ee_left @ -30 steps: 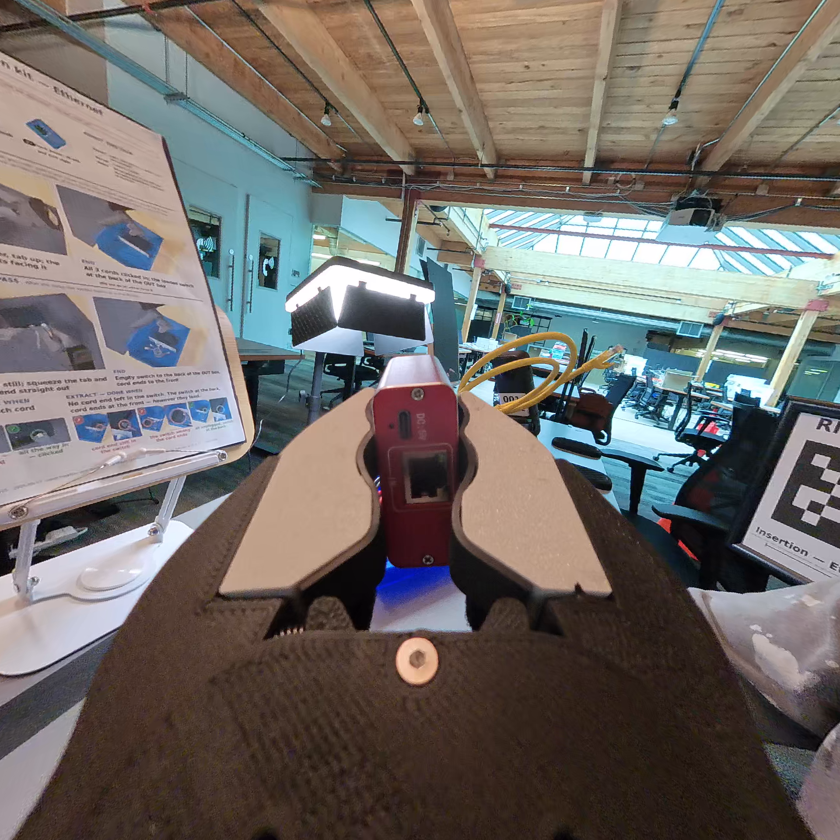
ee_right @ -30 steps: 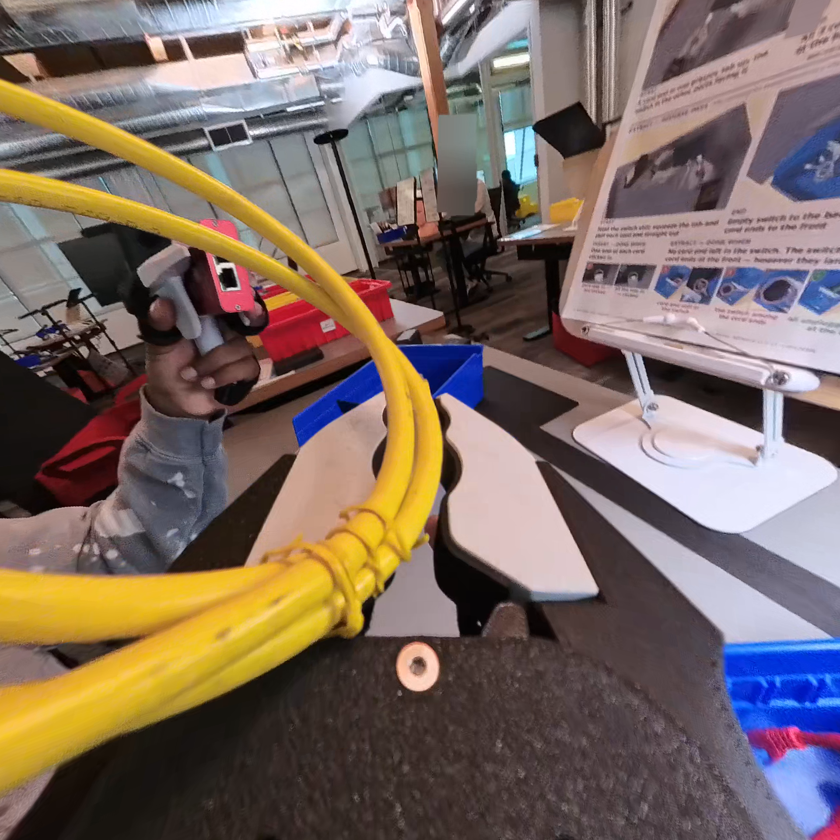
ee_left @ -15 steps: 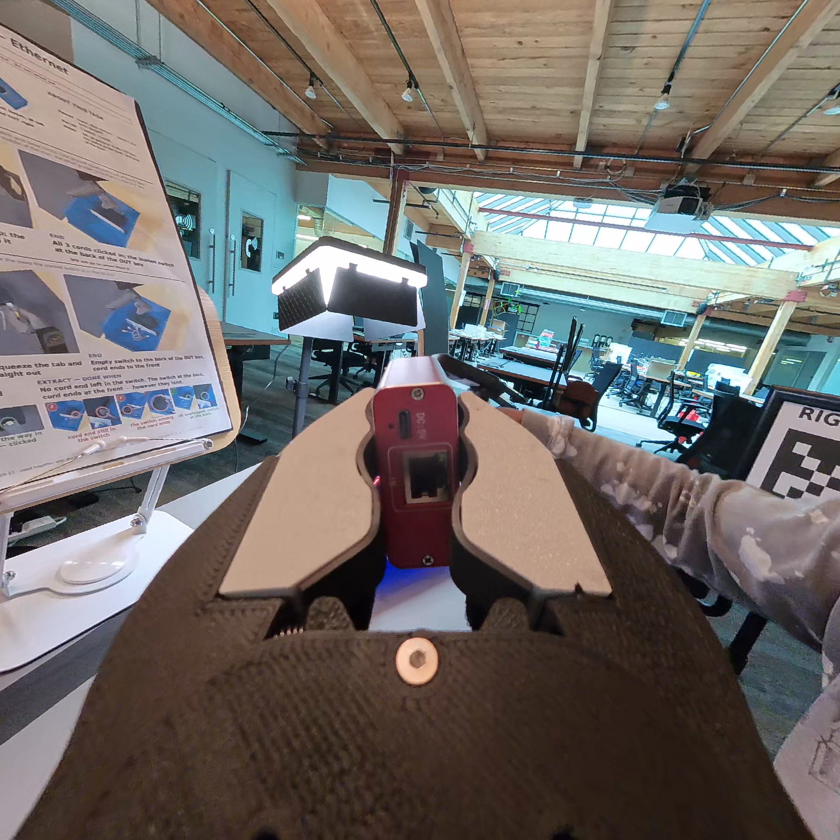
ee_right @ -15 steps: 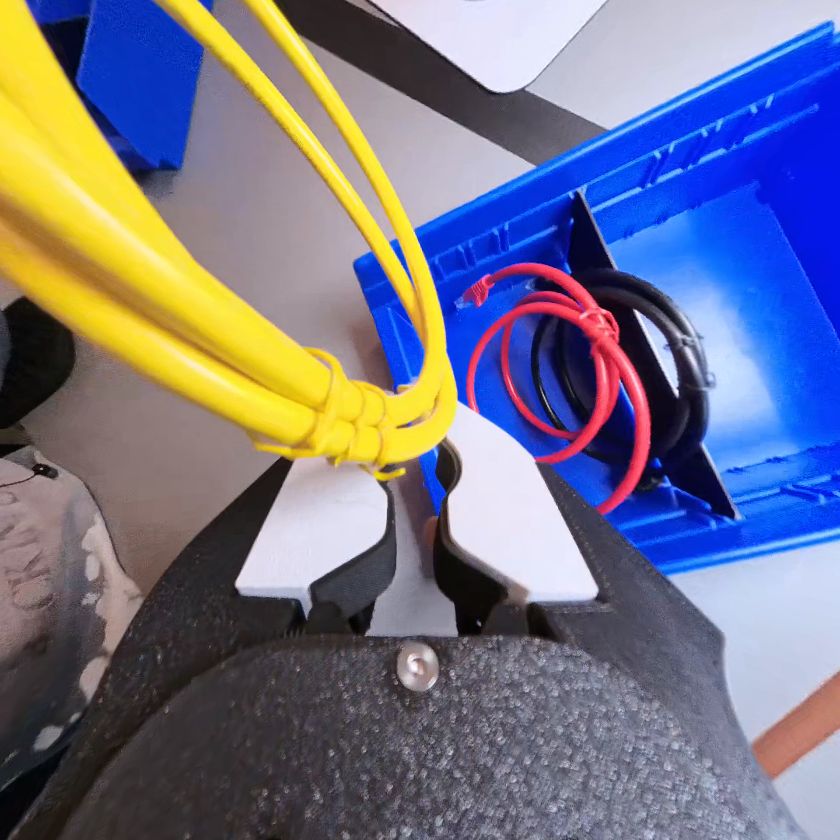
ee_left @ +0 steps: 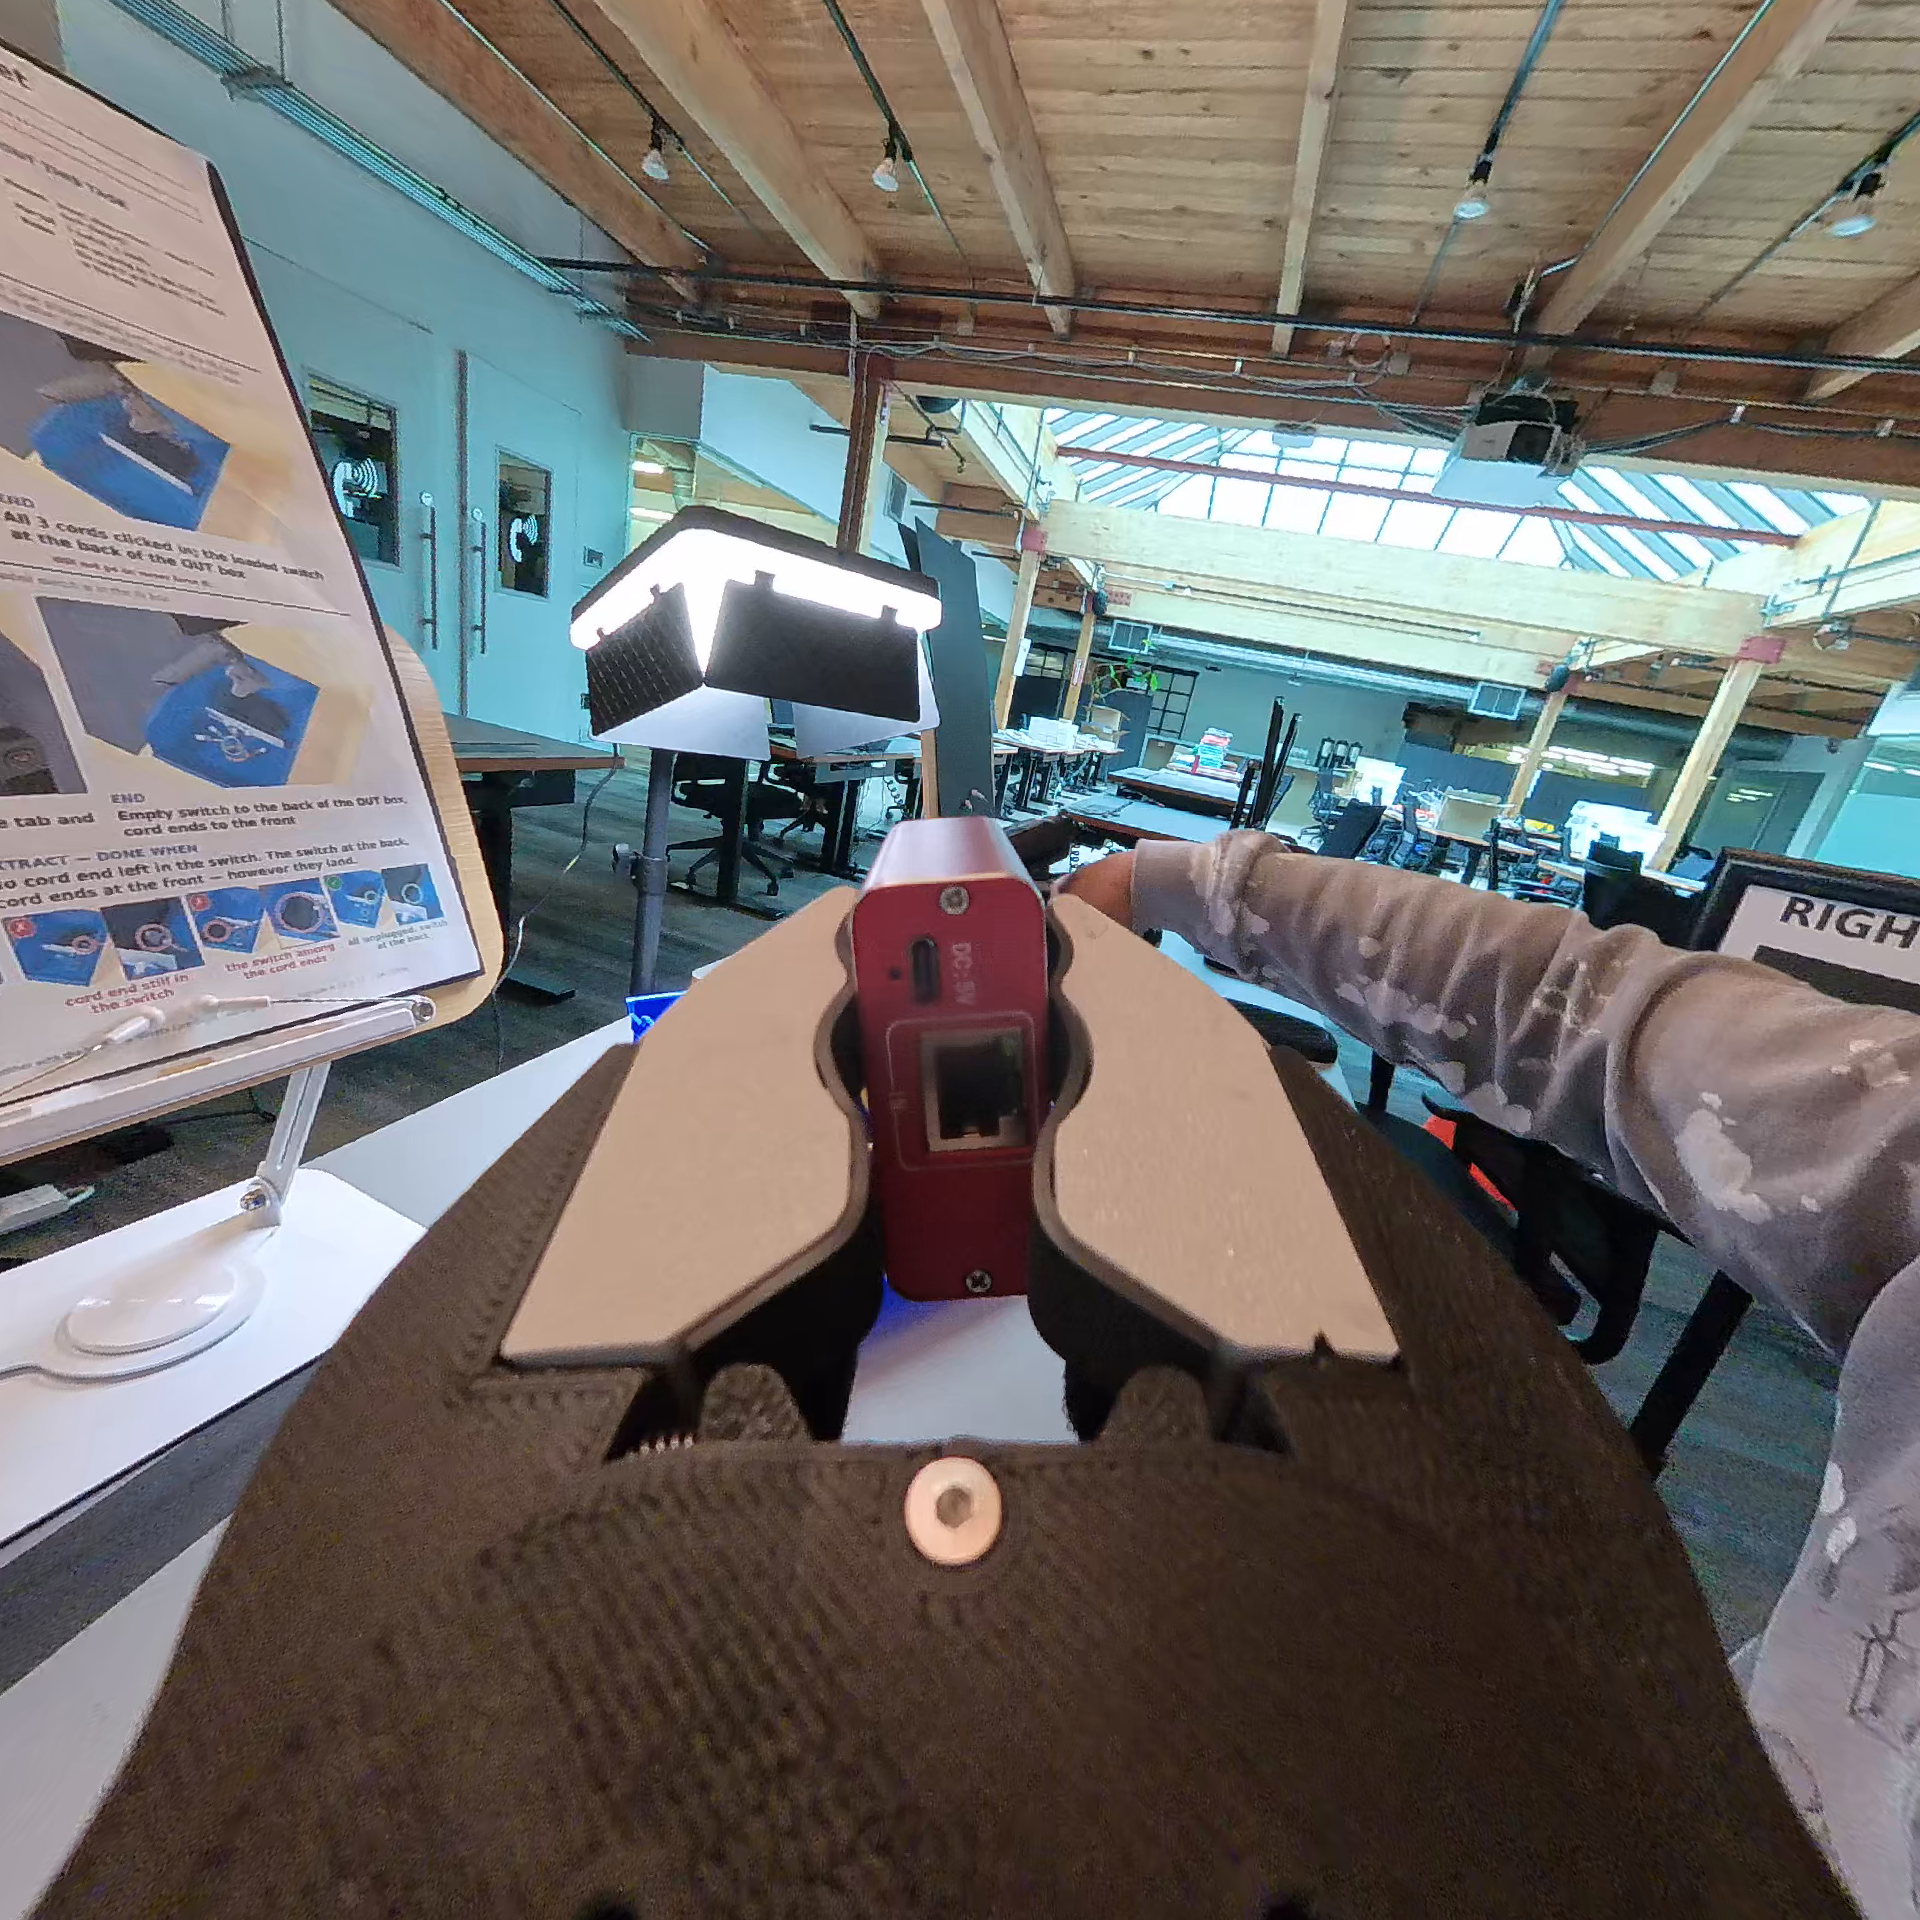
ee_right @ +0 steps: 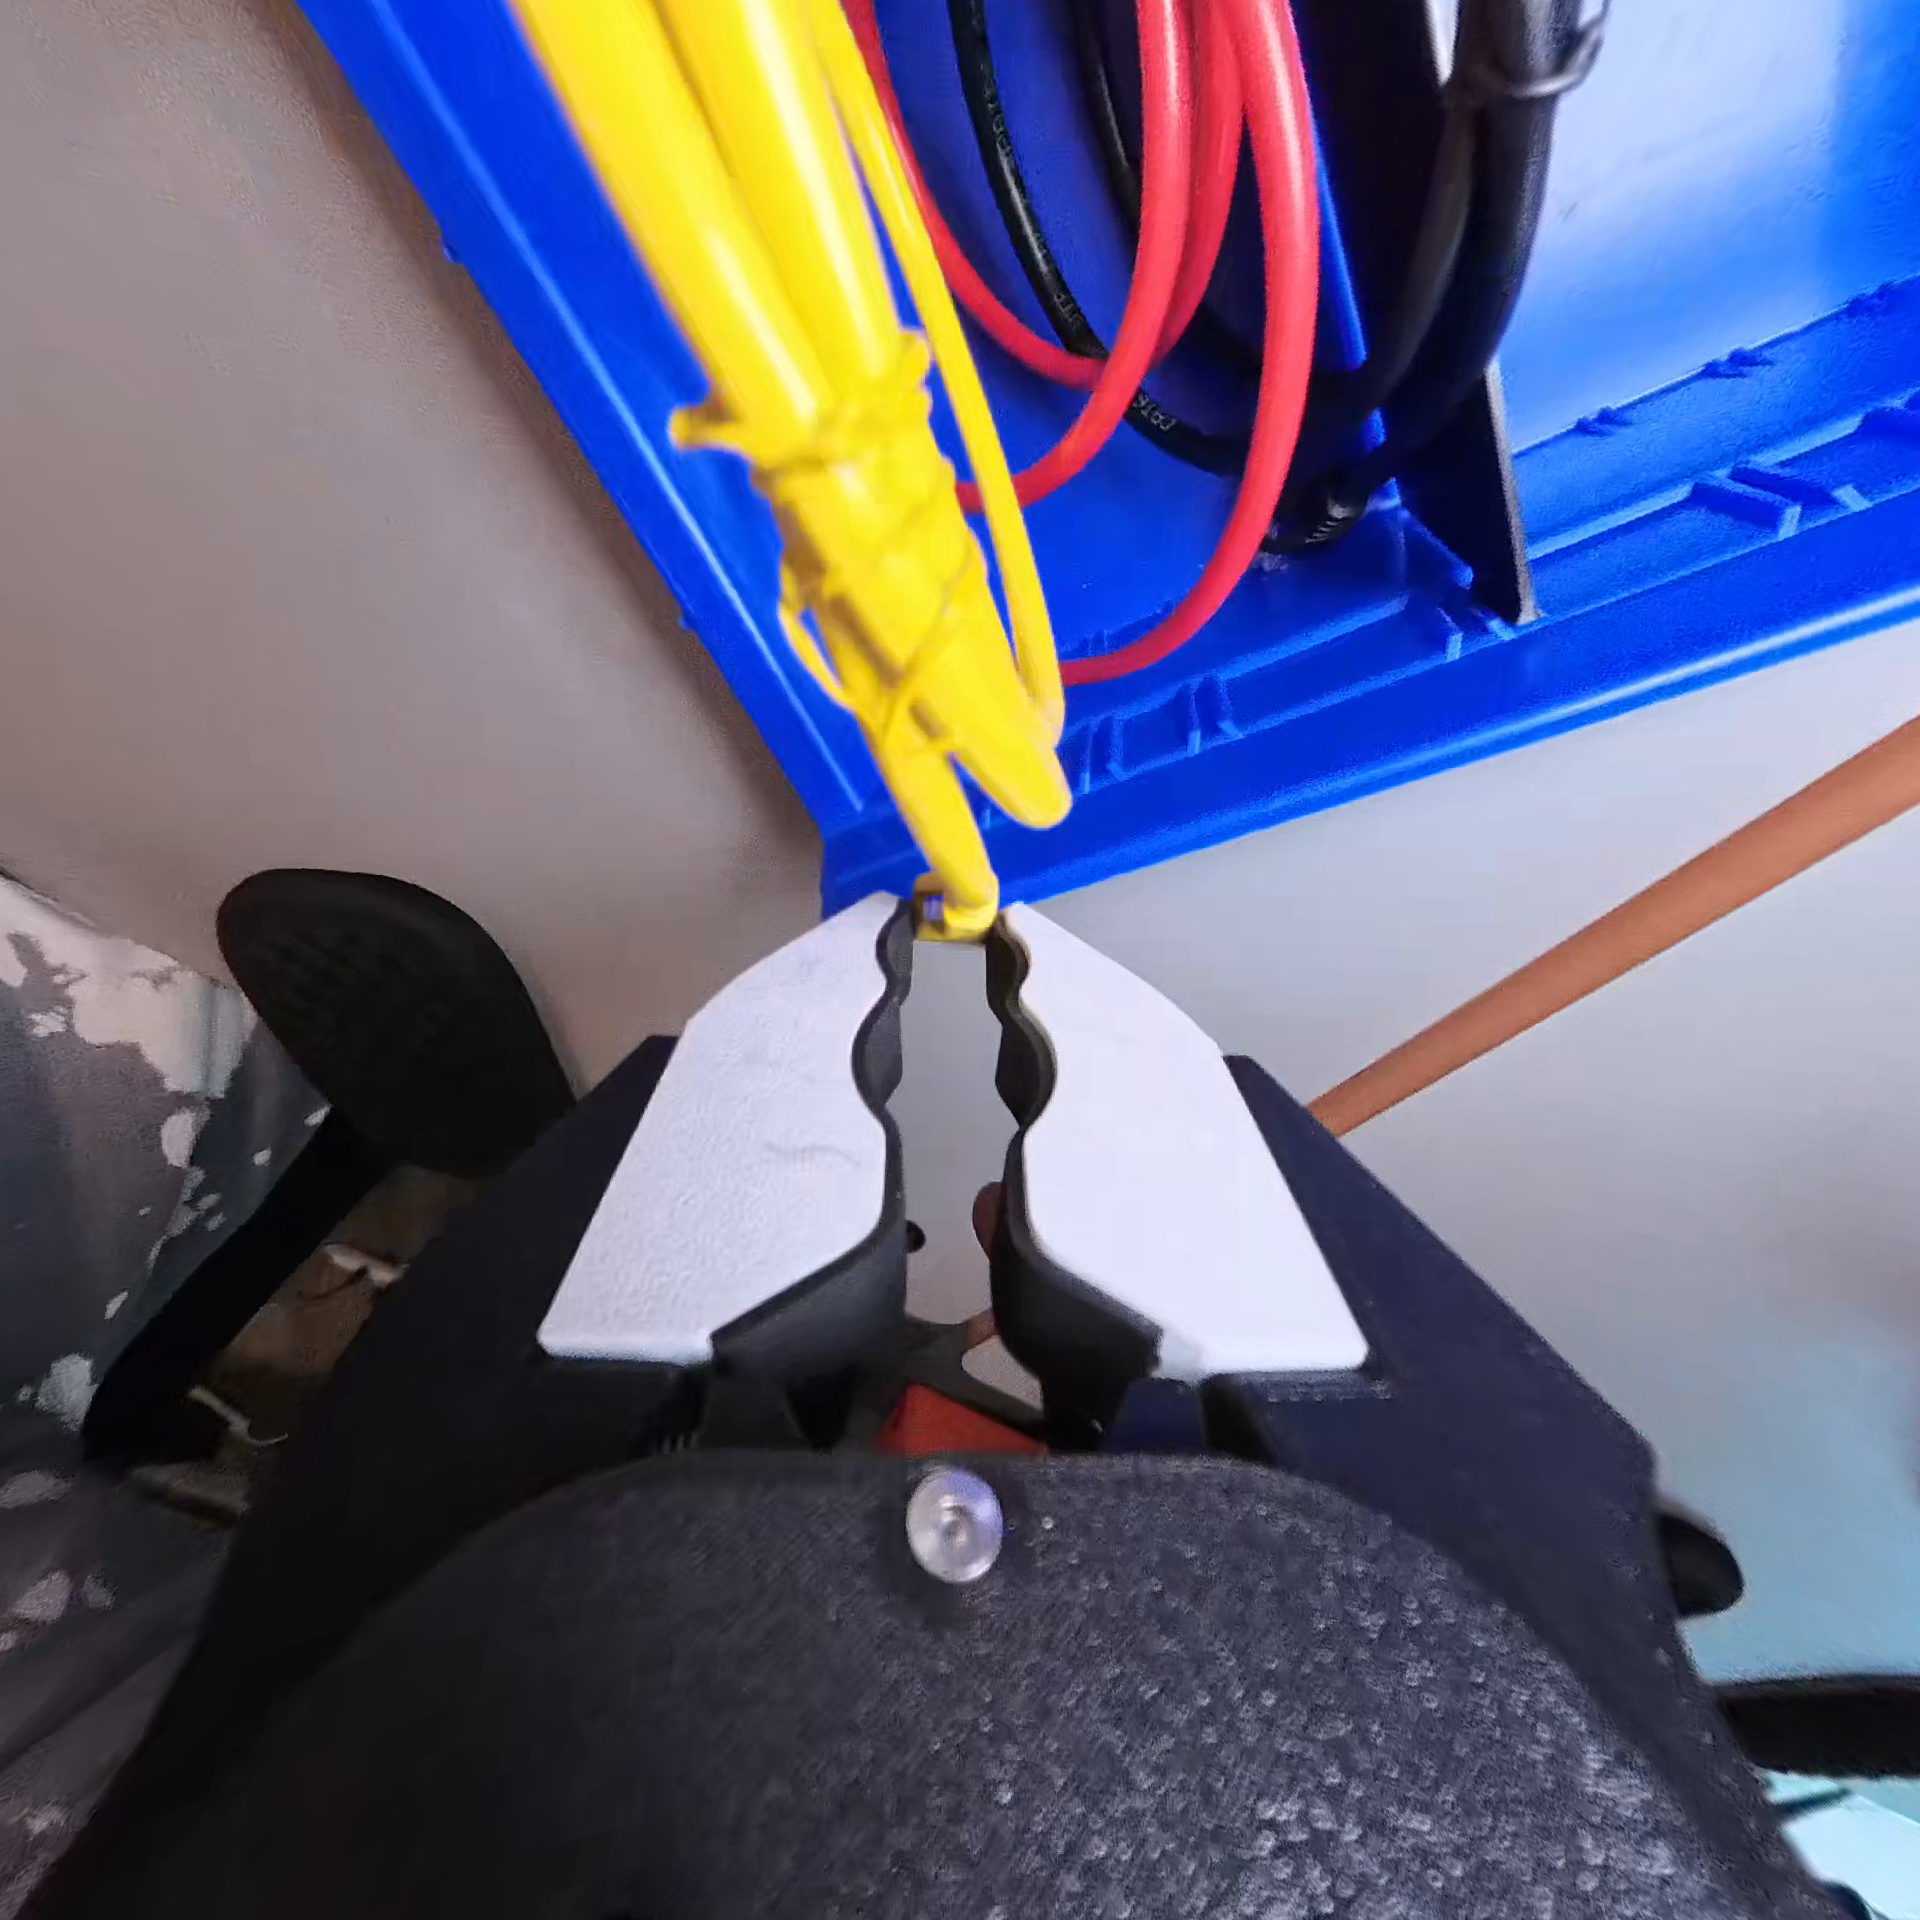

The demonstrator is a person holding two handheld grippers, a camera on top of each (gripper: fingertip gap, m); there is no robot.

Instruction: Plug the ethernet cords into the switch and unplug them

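My left gripper [ee_left: 951, 997] is shut on a red ethernet switch [ee_left: 951, 1060] and holds it upright in the air, an empty port facing the camera. My right gripper [ee_right: 951, 920] is shut on the plug end of a coiled yellow ethernet cord [ee_right: 862, 499], pinched at the very fingertips. The yellow coil hangs over a blue bin [ee_right: 1351, 665], where a red cord [ee_right: 1262, 395] and a black cord [ee_right: 1455, 260] lie coiled. The yellow cord is plugged into nothing that shows.
An instruction sheet on a white stand [ee_left: 197, 727] stands at the left. A person's sleeved arm [ee_left: 1558, 1060] reaches across on the right. A framed marker sign [ee_left: 1829, 925] is at the far right, a lamp [ee_left: 758, 644] behind. A black divider [ee_right: 1486, 509] splits the bin.
My right gripper has swung down from the raised position to the blue bin, carrying the yellow cord, and now grips it only by its end. The left gripper holds the switch nearly still.
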